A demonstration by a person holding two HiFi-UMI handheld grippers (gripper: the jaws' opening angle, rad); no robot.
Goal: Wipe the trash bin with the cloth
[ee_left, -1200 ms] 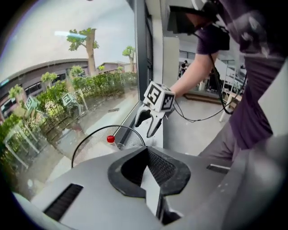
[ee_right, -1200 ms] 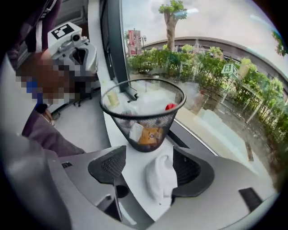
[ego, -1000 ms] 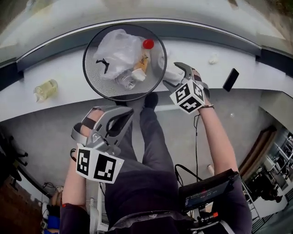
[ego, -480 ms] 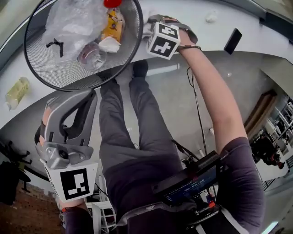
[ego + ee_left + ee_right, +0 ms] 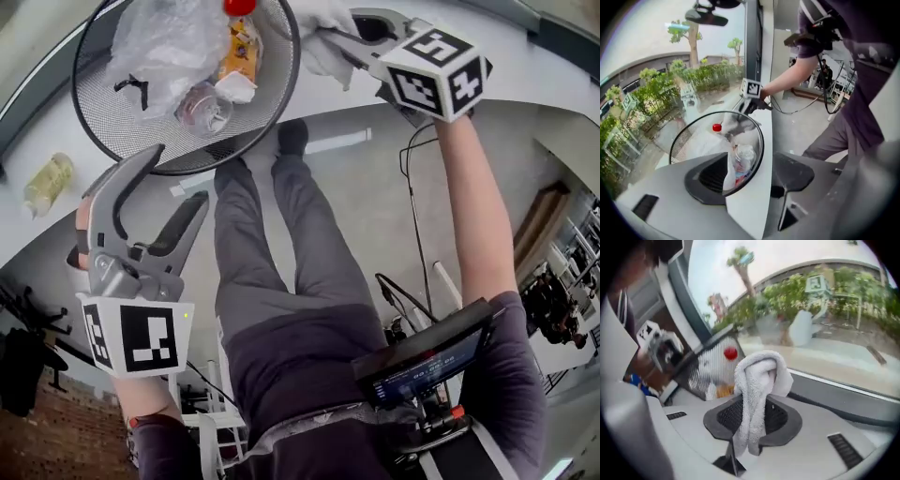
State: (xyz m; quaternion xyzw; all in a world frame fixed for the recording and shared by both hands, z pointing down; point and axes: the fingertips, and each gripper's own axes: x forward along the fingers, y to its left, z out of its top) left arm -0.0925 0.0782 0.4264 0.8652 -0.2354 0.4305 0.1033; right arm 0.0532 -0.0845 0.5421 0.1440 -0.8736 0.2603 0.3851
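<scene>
Up on the white ledge (image 5: 42, 232) by the window stands the mesh trash bin (image 5: 105, 112), upright and full of rubbish. At its far side my right gripper (image 5: 758, 425) has its jaws closing on the cloth (image 5: 761, 376). The white towel is pinched between the 2 pads and droops over them close beside the rim, though I cannot tell whether it touches the mesh. My left gripper (image 5: 752, 180) is opening, its jaws spread wide with the near rim in line between them and neither pad pressing on it. I judge this the set-up: cloth in hand, wiping not yet begun. Next I should steady the light bin with the left, then lay the cloth flat on the outer wall and draw it round without tipping anything.
</scene>
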